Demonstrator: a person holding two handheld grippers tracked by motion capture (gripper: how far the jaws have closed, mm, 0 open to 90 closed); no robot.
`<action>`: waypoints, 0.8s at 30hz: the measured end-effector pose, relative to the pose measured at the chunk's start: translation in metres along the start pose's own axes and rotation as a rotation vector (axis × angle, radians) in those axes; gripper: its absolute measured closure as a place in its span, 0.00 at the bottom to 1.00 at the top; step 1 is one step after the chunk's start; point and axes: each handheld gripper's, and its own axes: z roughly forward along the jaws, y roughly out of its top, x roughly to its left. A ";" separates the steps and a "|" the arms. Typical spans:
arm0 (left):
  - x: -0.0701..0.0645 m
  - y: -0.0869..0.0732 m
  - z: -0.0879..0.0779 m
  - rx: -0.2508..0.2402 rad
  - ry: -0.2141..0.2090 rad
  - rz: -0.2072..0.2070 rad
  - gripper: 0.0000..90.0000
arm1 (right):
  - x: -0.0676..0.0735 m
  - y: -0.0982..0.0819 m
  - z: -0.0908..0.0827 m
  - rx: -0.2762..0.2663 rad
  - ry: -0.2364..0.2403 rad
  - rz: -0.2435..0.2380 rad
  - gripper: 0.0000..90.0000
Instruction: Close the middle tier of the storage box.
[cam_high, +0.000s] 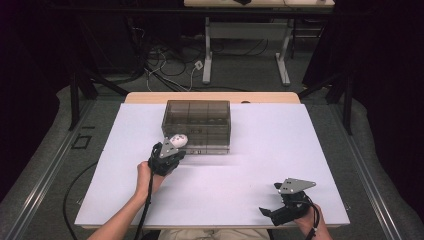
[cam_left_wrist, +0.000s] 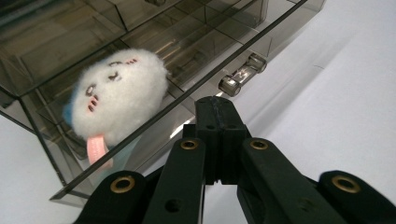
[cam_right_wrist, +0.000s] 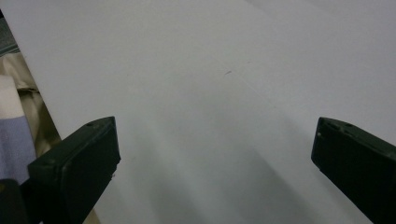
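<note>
A white plush toy (cam_high: 178, 140) with a stitched face and a pink tag rests at the front left of a smoky clear drawer box (cam_high: 197, 125). In the left gripper view the plush toy (cam_left_wrist: 116, 95) lies across a front edge of the box (cam_left_wrist: 196, 42), and its lower part shows through the tinted wall. My left gripper (cam_high: 170, 152) sits just in front of it. Seen up close, the left gripper (cam_left_wrist: 217, 109) has its jaws pressed together with nothing between them, right of the toy. My right gripper (cam_high: 267, 212) rests open near the table's front right; the right gripper (cam_right_wrist: 215, 140) is wide apart over bare white.
The white table sheet (cam_high: 260, 150) spreads around the box. A clear drawer handle (cam_left_wrist: 243, 74) juts from the box front near my left jaws. Beyond the table are cables on the floor (cam_high: 165, 65) and another table's legs (cam_high: 207, 55).
</note>
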 end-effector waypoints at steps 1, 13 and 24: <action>0.000 0.000 0.001 0.001 0.004 0.004 1.00 | 0.000 0.000 0.000 -0.002 -0.001 -0.007 0.01; 0.003 -0.004 0.013 -0.019 0.022 -0.023 1.00 | 0.000 0.000 -0.001 0.001 0.000 -0.011 0.01; 0.001 -0.003 0.020 -0.034 0.036 -0.023 1.00 | -0.001 0.000 -0.001 0.003 -0.001 -0.013 0.01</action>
